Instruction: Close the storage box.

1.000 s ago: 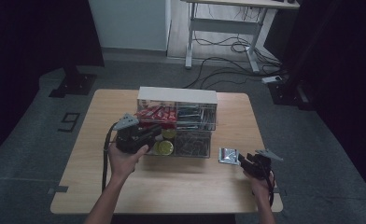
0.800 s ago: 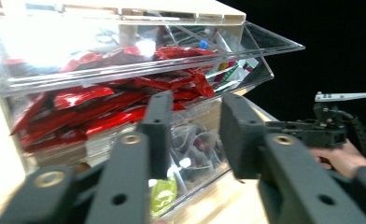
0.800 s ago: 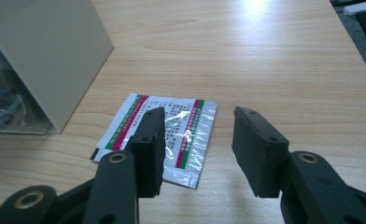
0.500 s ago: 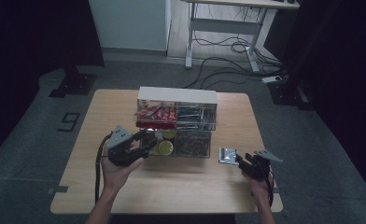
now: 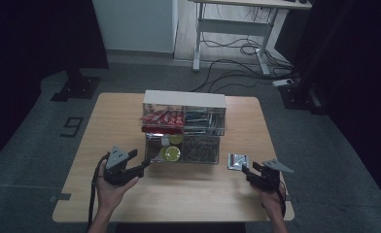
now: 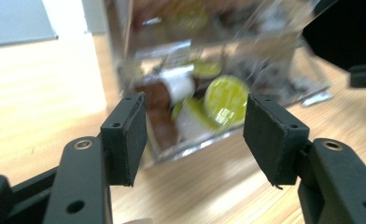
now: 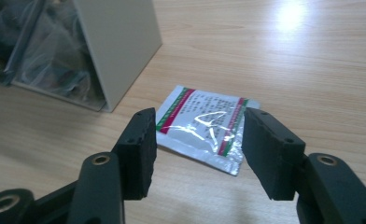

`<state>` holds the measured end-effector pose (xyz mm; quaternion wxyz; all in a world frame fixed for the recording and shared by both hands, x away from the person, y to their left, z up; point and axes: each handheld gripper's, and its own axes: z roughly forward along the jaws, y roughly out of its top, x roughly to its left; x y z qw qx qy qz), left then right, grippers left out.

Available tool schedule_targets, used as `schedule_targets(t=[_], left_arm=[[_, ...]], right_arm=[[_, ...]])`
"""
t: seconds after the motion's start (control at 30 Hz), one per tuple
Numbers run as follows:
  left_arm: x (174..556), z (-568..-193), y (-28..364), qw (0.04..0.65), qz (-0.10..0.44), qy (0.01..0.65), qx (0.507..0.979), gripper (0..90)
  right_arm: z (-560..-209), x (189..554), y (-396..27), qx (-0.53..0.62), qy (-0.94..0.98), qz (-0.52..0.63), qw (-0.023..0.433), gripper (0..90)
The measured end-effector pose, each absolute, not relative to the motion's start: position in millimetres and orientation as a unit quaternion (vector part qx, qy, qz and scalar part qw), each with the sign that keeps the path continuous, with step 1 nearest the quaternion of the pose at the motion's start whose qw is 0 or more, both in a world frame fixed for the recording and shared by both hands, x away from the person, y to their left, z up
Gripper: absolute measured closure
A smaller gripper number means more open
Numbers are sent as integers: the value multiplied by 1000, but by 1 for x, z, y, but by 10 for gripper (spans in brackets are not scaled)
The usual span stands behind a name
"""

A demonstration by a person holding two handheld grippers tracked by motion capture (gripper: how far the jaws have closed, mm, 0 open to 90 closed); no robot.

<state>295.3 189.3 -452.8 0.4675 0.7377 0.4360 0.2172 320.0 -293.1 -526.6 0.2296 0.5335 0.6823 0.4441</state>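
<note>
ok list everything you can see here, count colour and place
table: one, light wood, centre of the floor
organiser: one, clear with a white top, mid table
red packets: several, red, upper left compartment
pods: several, yellow-green lids, lower left drawer, pulled out
sachet: one, silver with red and green edges, flat on the table right of the organiser
desk: one, white legs, behind the table
cables: several, dark, on the floor under the desk
left gripper: one, black, open, empty, jaws just been opening, by the drawer
right gripper: one, black, open, jaws just been opening, at the sachet
</note>
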Motion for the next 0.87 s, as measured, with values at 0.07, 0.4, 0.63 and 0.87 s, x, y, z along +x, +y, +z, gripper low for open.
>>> schedule_targets(t=[0.07, 0.4, 0.63, 0.87], left_arm=[[297, -460, 193, 460, 215, 444, 739, 386], [311, -497, 215, 414, 202, 484, 744, 375], [313, -511, 215, 399, 197, 490, 749, 377], [312, -510, 221, 402, 203, 496, 743, 375]], right_arm=[[-528, 318, -291, 527, 687, 444, 229, 437], [-538, 307, -282, 494, 719, 429, 235, 407], [-540, 307, -281, 489, 723, 429, 234, 402], [-539, 308, -285, 496, 715, 430, 241, 378]])
